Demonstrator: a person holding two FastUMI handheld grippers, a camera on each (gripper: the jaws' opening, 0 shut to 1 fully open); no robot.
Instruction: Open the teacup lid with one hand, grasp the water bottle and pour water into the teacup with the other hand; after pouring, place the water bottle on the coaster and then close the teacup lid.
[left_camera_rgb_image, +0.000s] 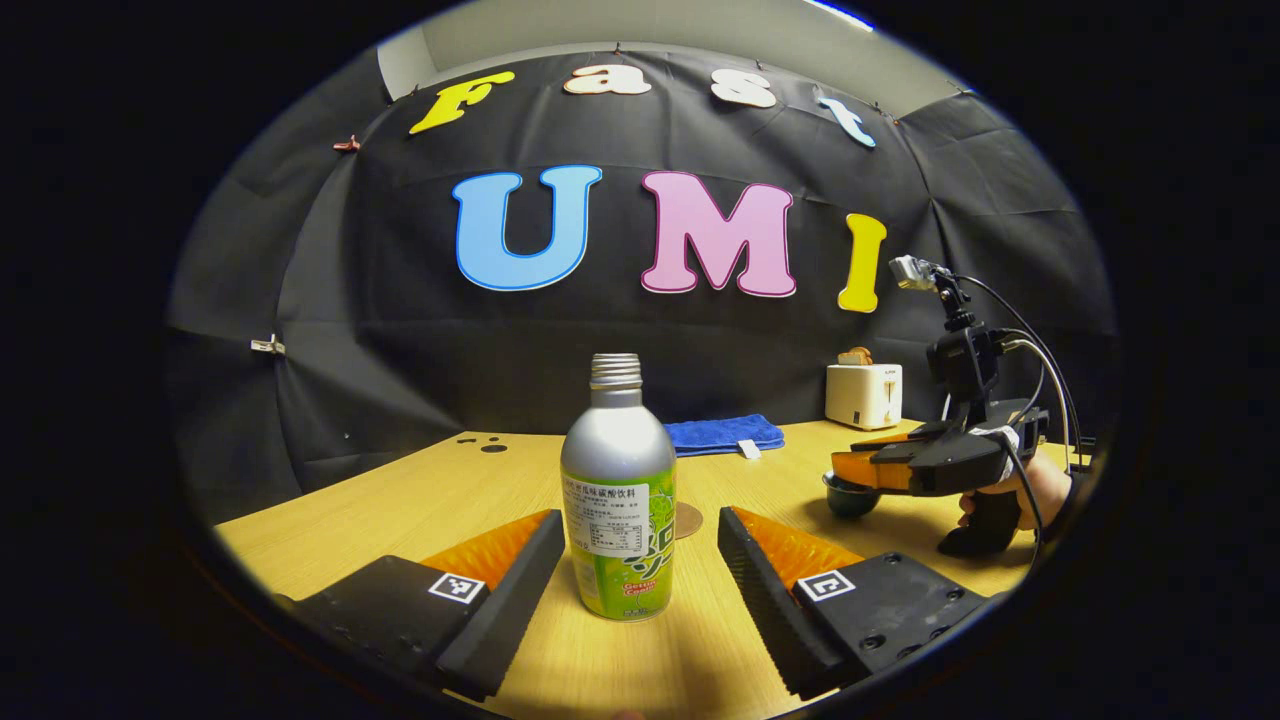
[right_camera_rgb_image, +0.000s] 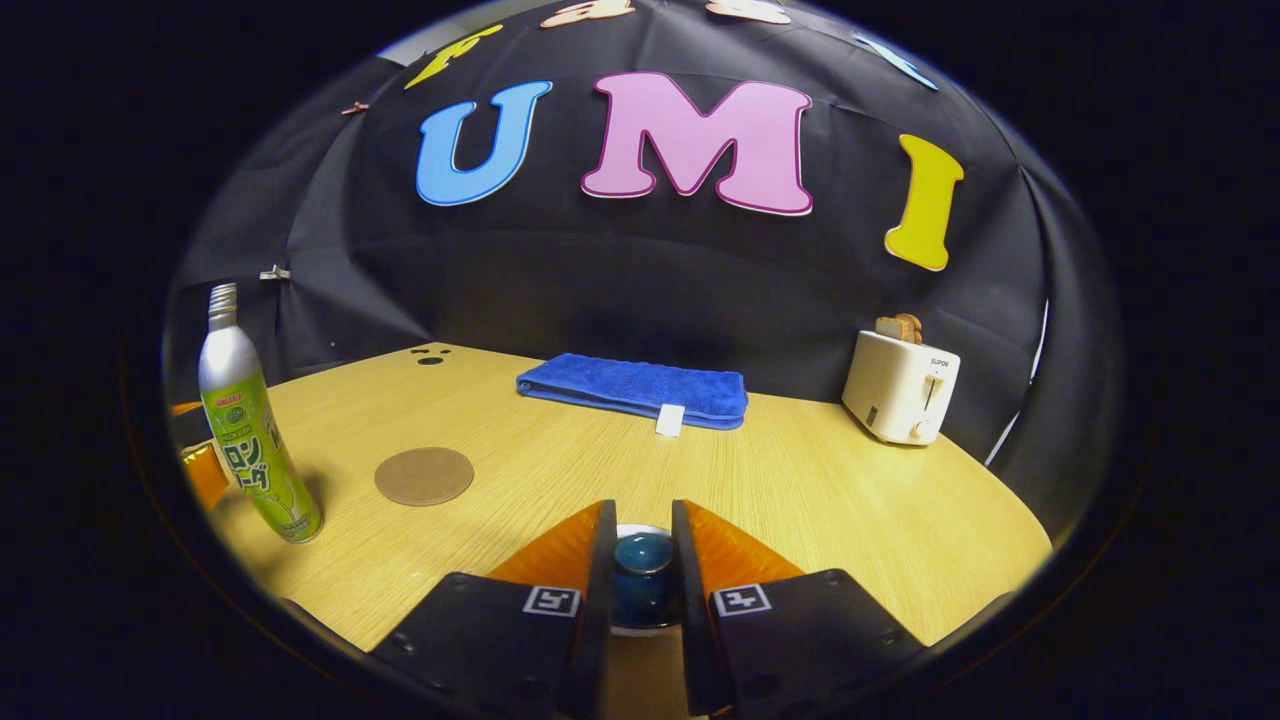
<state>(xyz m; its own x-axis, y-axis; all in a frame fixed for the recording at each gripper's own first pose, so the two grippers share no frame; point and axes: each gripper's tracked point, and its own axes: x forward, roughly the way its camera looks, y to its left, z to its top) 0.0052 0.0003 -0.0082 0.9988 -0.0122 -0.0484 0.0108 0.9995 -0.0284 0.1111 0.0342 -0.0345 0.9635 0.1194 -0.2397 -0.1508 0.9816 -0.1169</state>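
The water bottle (left_camera_rgb_image: 617, 490), silver-shouldered with a green label and no cap, stands upright on the desk (left_camera_rgb_image: 450, 490) between the left gripper's (left_camera_rgb_image: 628, 545) wide-apart jaws, untouched. The right gripper's (right_camera_rgb_image: 640, 555) jaws are clamped on the teacup lid's (right_camera_rgb_image: 642, 560) dark blue-green knob. The round coaster (right_camera_rgb_image: 424, 475) lies near the bottle.

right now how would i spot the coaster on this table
Start at the folded blue towel by the back wall of the wooden table. Come toward the front left: the coaster lies flat beside the upright bottle, a thin brown disc with nothing on it.
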